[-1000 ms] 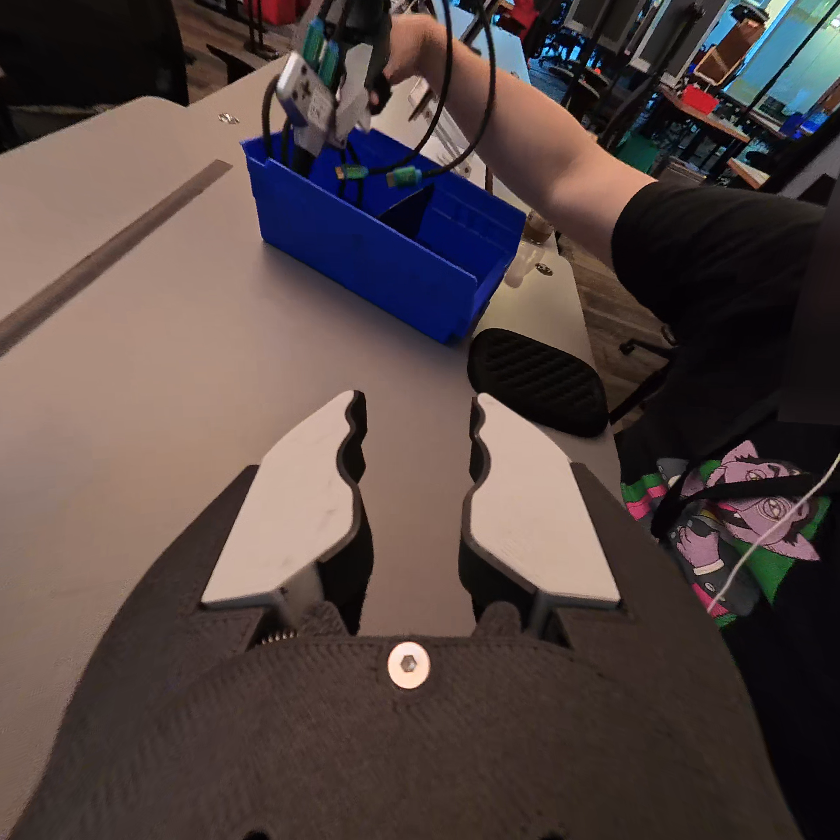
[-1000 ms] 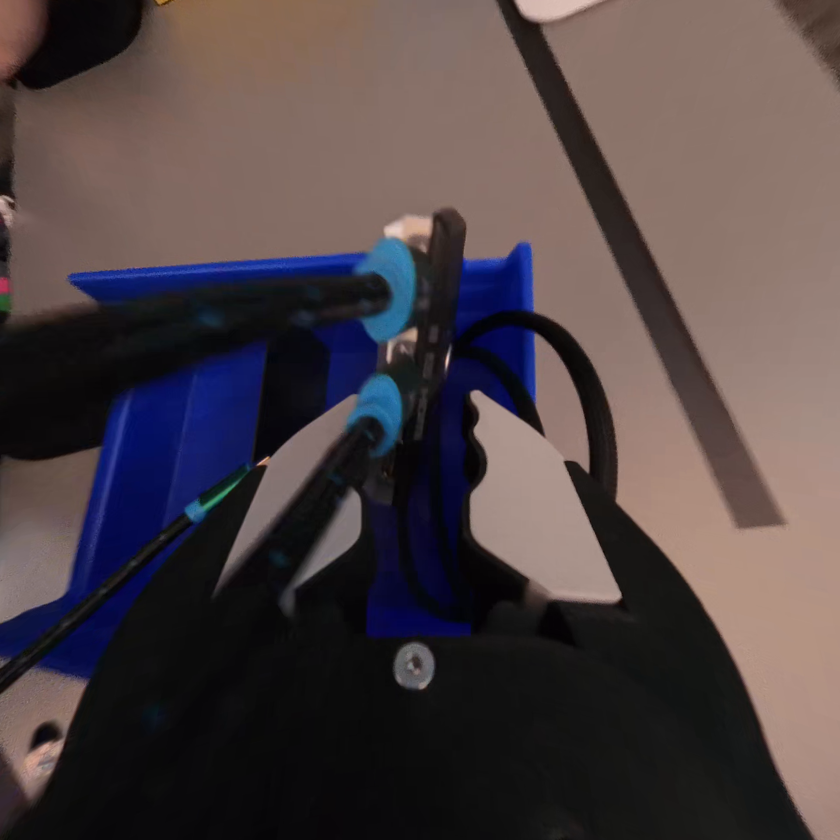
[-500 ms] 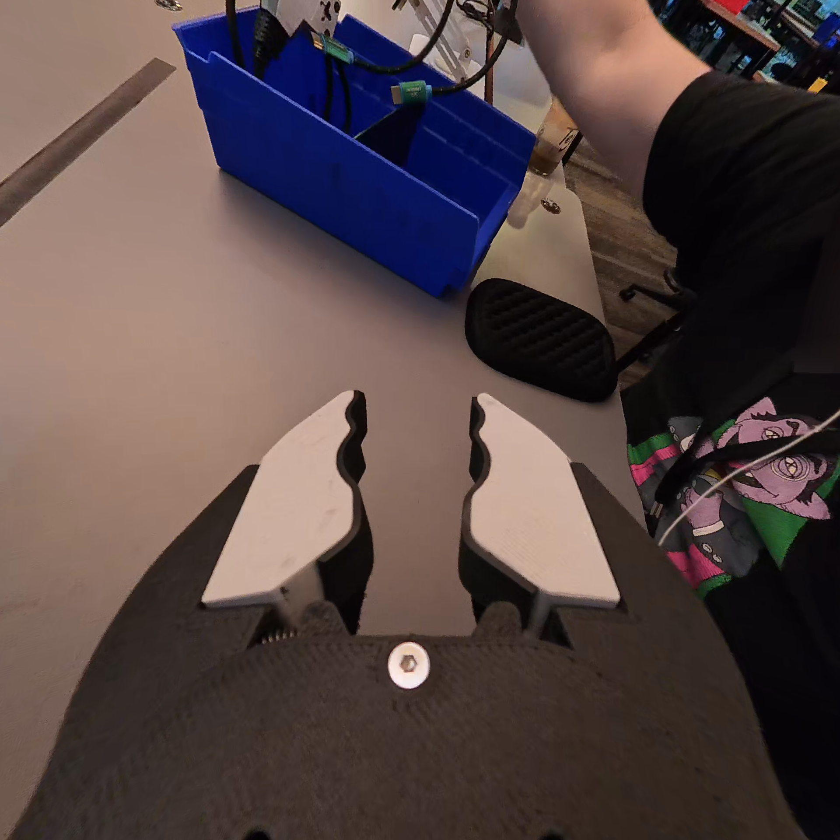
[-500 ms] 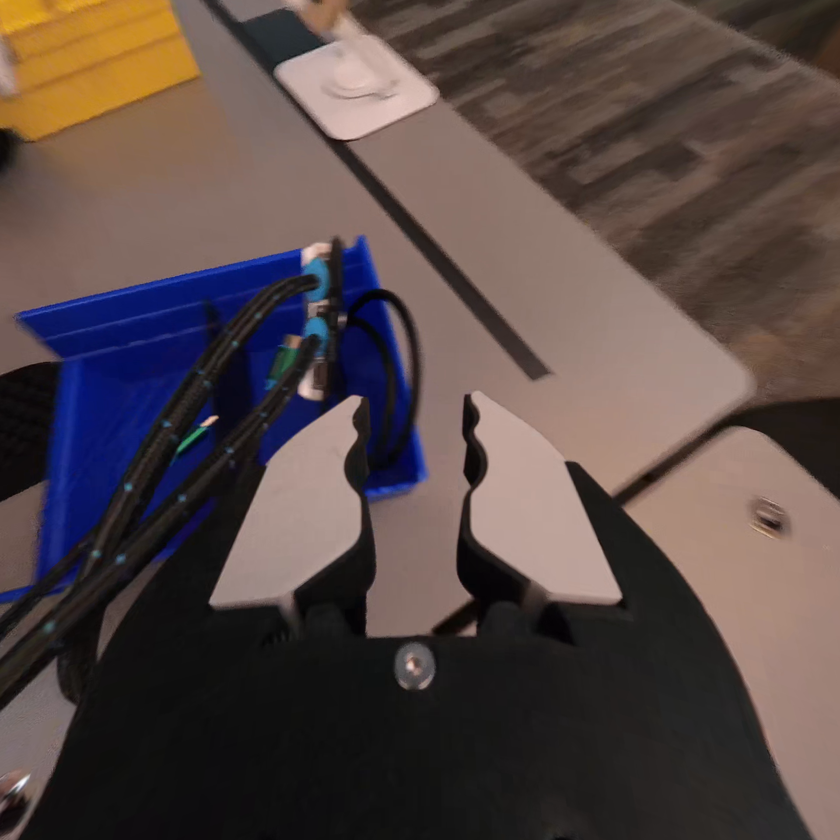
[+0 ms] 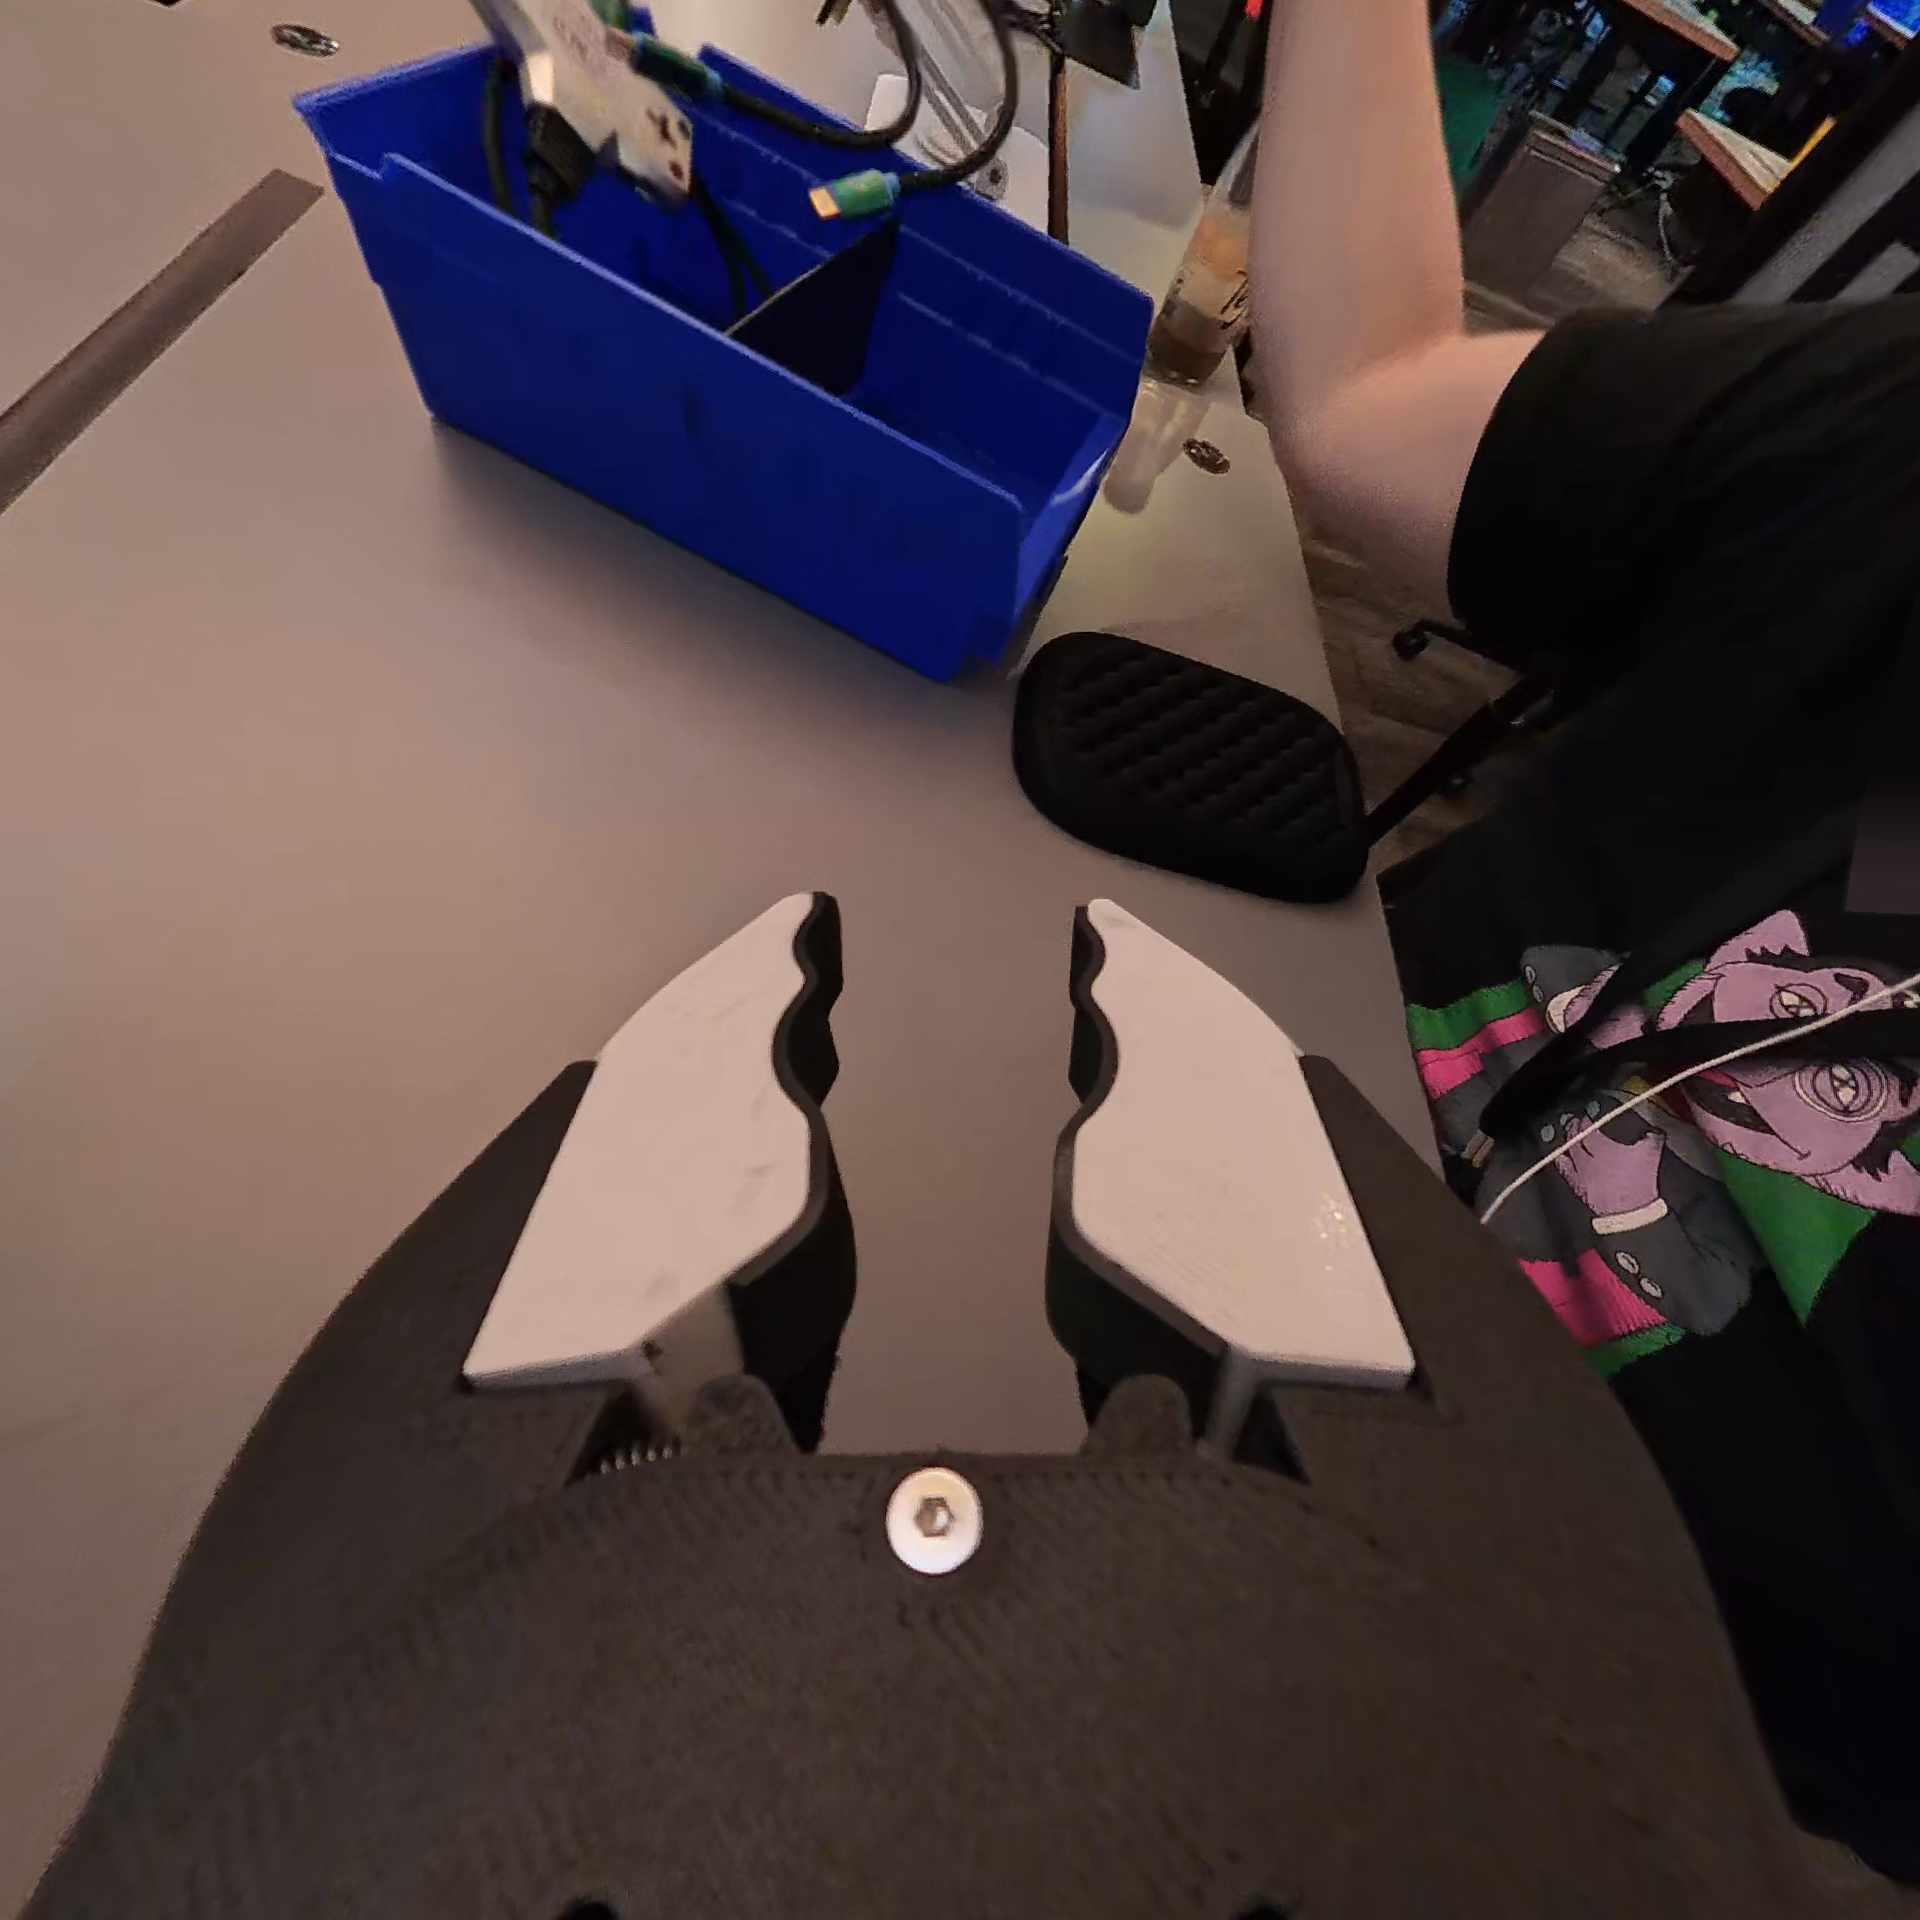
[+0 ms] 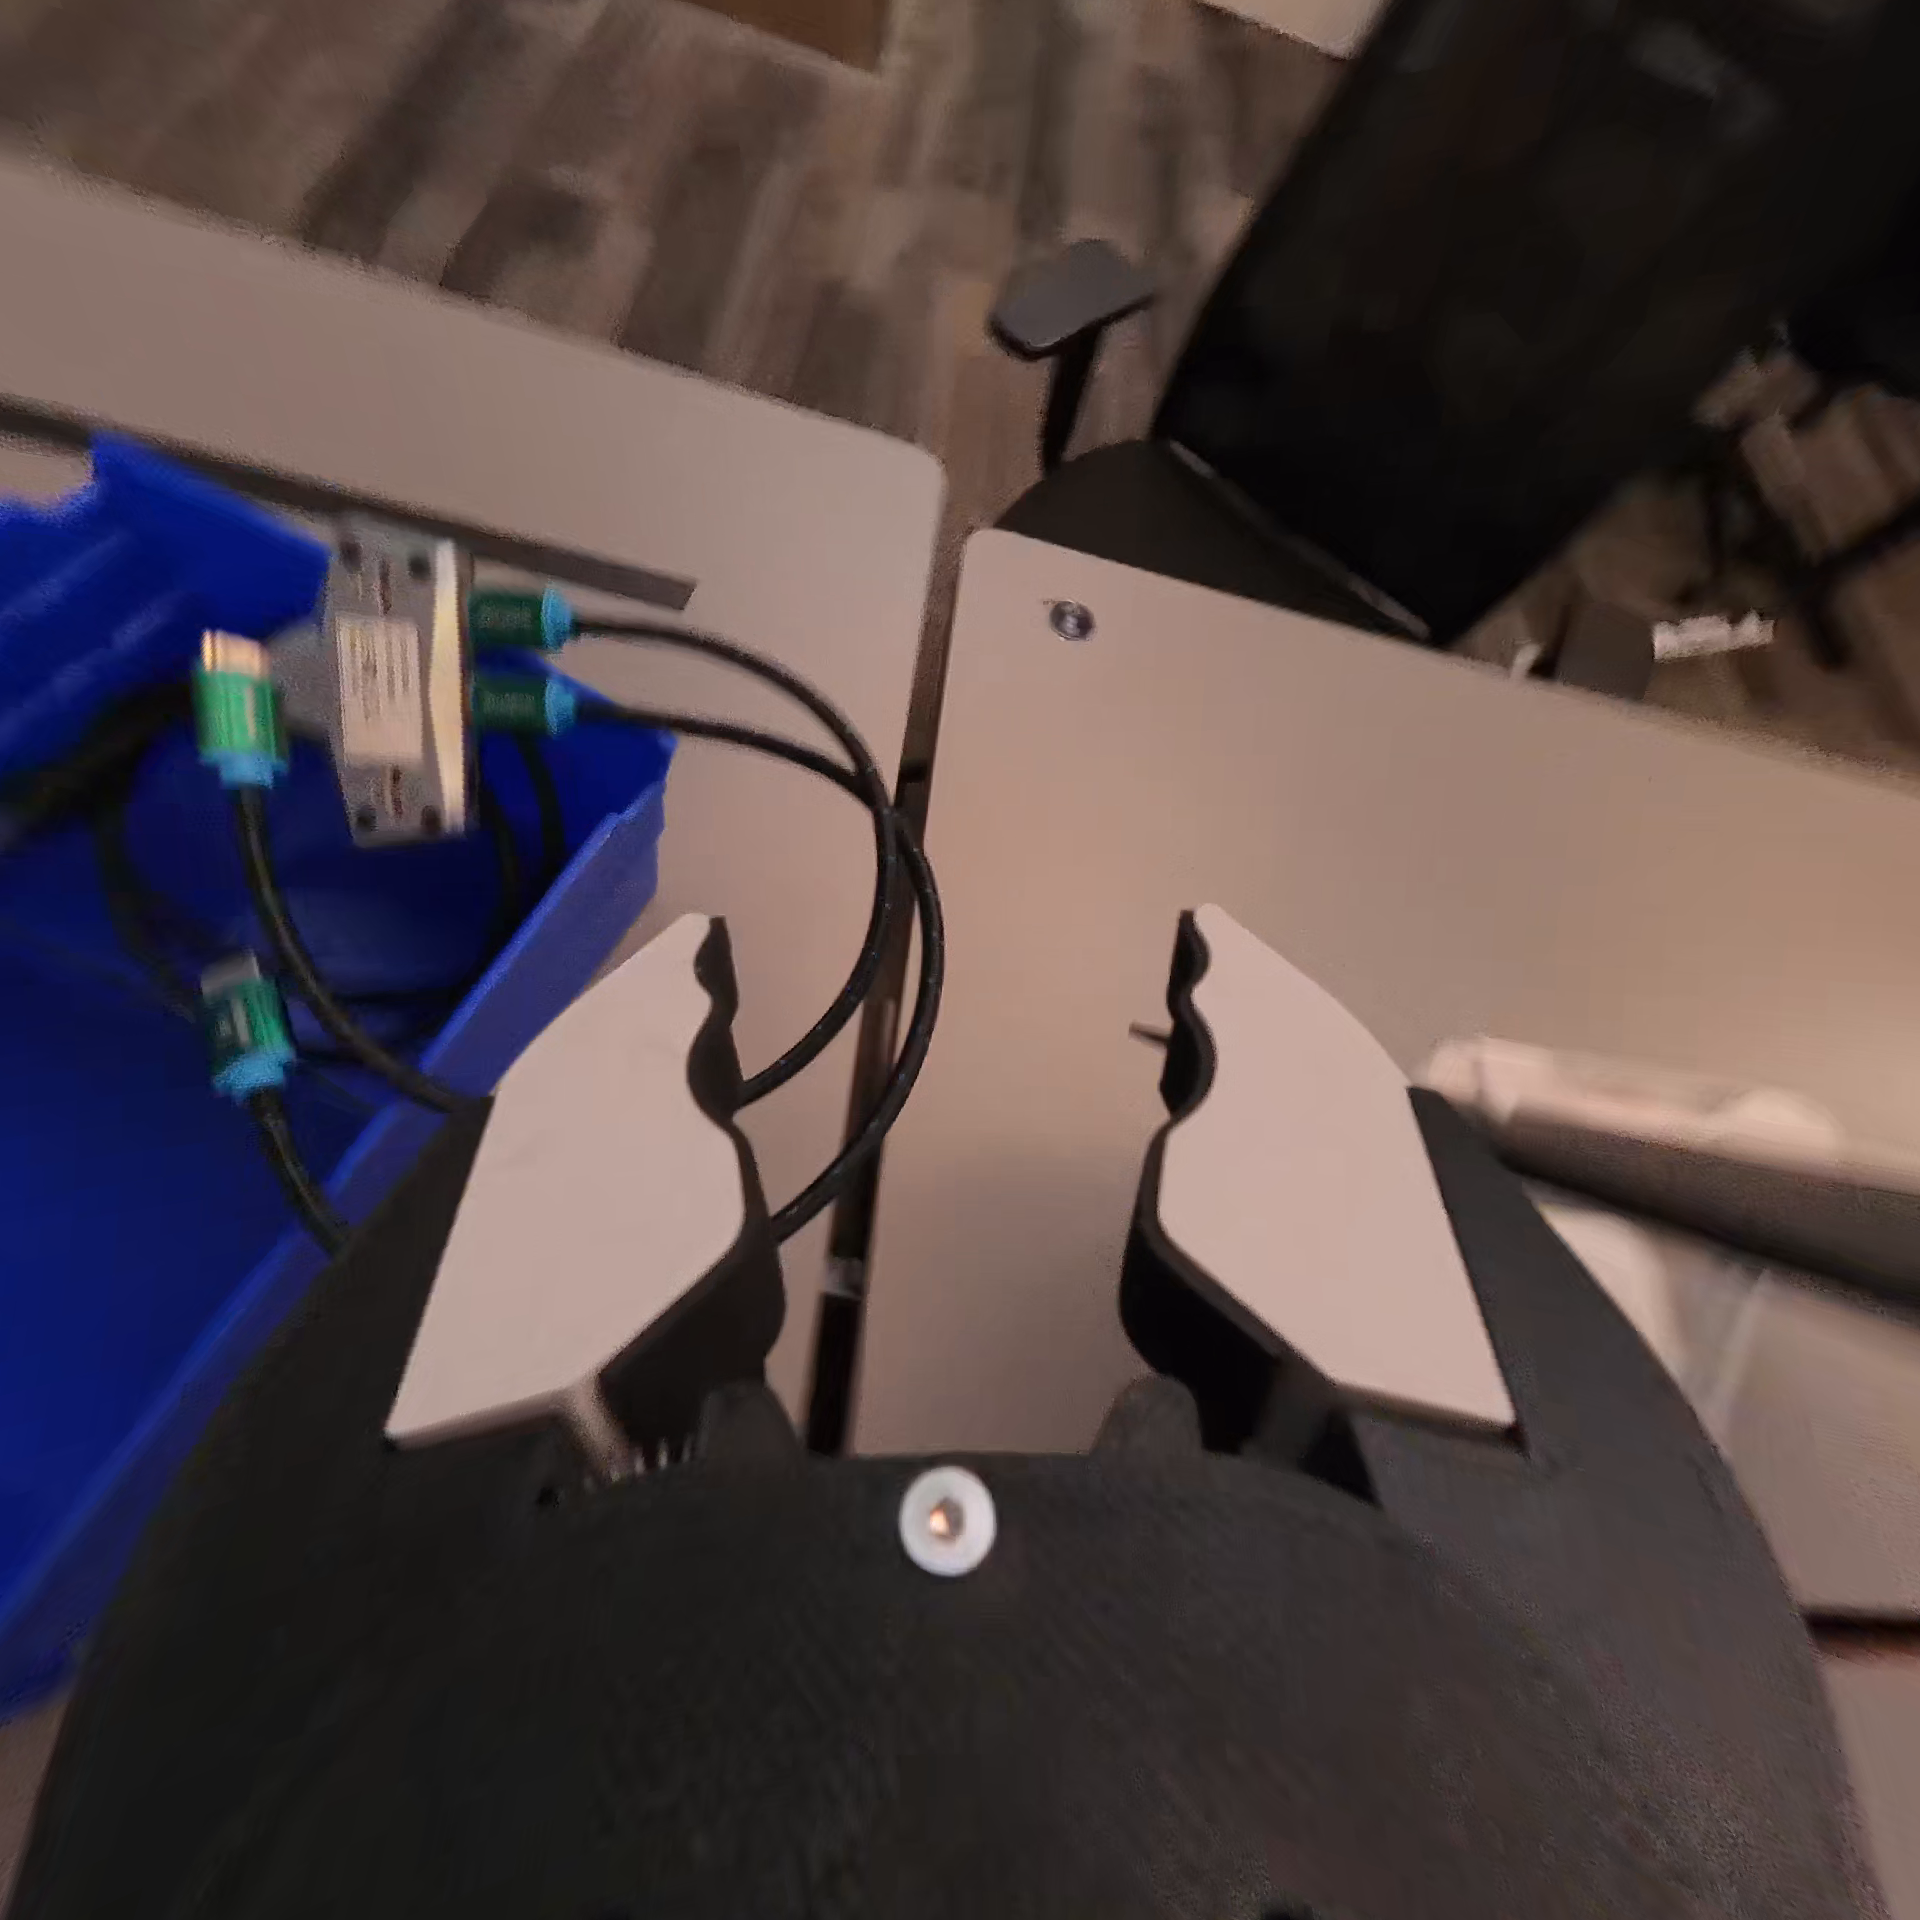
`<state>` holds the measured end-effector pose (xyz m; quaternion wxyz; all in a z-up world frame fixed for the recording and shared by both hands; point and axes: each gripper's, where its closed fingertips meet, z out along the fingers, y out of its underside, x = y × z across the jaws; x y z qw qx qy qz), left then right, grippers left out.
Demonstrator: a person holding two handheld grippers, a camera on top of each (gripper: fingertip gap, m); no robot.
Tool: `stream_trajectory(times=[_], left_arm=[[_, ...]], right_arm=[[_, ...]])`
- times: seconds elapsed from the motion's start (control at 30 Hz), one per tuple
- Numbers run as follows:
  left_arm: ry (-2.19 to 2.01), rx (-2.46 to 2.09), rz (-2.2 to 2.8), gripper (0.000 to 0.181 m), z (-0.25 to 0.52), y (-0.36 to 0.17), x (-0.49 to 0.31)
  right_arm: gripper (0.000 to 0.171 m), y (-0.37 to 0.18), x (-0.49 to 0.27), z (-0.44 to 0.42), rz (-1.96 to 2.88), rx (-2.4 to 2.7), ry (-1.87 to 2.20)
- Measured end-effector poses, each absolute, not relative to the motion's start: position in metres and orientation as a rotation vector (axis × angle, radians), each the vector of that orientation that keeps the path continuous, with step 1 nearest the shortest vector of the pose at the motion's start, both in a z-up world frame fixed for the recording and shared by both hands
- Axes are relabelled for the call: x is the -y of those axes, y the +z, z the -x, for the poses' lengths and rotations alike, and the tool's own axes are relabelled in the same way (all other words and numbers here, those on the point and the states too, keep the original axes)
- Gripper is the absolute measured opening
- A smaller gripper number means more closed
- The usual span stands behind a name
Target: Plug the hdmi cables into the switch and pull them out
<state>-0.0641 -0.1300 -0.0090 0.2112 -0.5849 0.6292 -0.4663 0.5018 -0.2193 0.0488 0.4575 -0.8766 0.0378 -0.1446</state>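
Note:
The silver HDMI switch (image 6: 400,686) sits tilted at the end of the blue bin (image 6: 125,1039), with two green-ended plugs (image 6: 509,660) in its side. Their black cables (image 6: 894,883) loop out over the table and pass behind my right gripper's left finger. Two loose green plugs (image 6: 241,717) lie over the bin. My right gripper (image 6: 951,914) is wide open and empty, to the right of the bin. My left gripper (image 5: 951,904) is open and empty over the grey table, well short of the bin (image 5: 727,416). The switch (image 5: 592,94) shows at the bin's far end.
A black mesh chair armrest (image 5: 1184,769) lies at the table edge right of the bin. A person's bare arm (image 5: 1351,260) reaches past the bin's right end. A seam (image 6: 914,831) divides two tabletops. An office chair (image 6: 1455,364) stands beyond the table.
My right gripper let go of the switch, opened wide and swung back to the right, away from the bin. The switch now rests at the bin's end. My left gripper stayed open, with only its view shifting.

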Motion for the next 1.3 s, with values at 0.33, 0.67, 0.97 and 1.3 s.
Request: stream_trajectory(times=[0.33,0.67,0.97,1.3], left_arm=[[-1.260,-1.799,1.533,0.042,0.073,0.005,0.151],[-1.238,-1.812,1.531,0.042,0.076,0.005,0.152],[-1.244,-1.764,1.518,0.041,0.082,0.017,0.145],[-1.241,-1.755,1.463,0.039,0.088,0.034,0.154]], right_arm=[[0.064,0.074,0.264,-0.382,1.653,0.335,-0.192],[0.054,-0.055,0.217,-0.340,2.370,1.020,-0.271],[0.017,-0.051,0.166,-0.340,2.575,0.865,-0.188],[0.017,-0.120,0.149,-0.357,2.783,1.262,-0.387]])
